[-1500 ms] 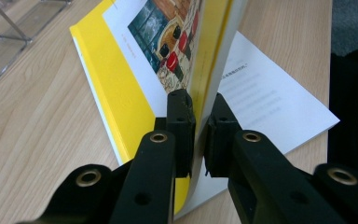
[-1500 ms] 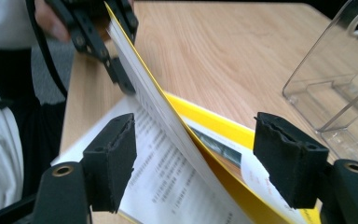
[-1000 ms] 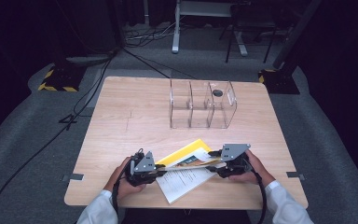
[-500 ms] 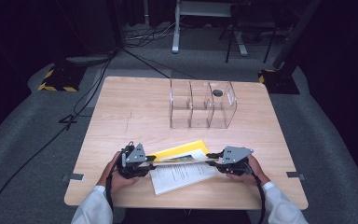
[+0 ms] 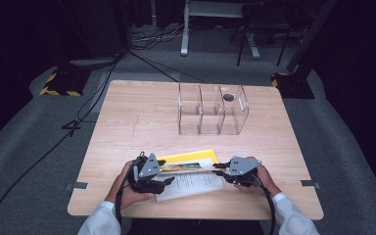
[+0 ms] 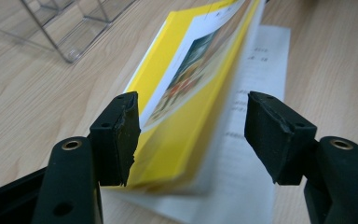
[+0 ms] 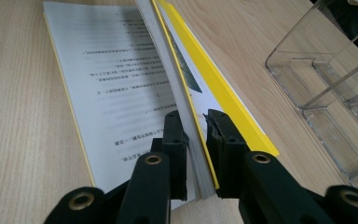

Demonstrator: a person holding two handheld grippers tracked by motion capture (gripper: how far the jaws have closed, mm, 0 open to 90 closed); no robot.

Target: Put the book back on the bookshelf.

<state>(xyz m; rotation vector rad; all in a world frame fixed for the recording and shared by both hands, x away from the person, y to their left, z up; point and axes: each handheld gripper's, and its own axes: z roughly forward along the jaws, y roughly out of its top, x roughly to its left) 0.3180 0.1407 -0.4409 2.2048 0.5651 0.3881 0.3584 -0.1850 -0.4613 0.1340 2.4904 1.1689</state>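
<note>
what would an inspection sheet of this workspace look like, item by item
surface: light wooden table, bare around the work.
job's things: yellow booklet raised on edge over a printed white sheet; another yellow cover lies flat beside it.
clutter: clear three-bay acrylic organizer at the far side, apart from the papers.
grippers: right hand-held gripper shut on the yellow booklet's end; left hand-held gripper open, its jaws have just been opening, booklet edge between them, one pad beside the cover, the other clear.
cables: black cable across the floor at the left.
surroundings: grey carpet, dark room, striped black-and-yellow stand base, metal frame legs behind.
</note>
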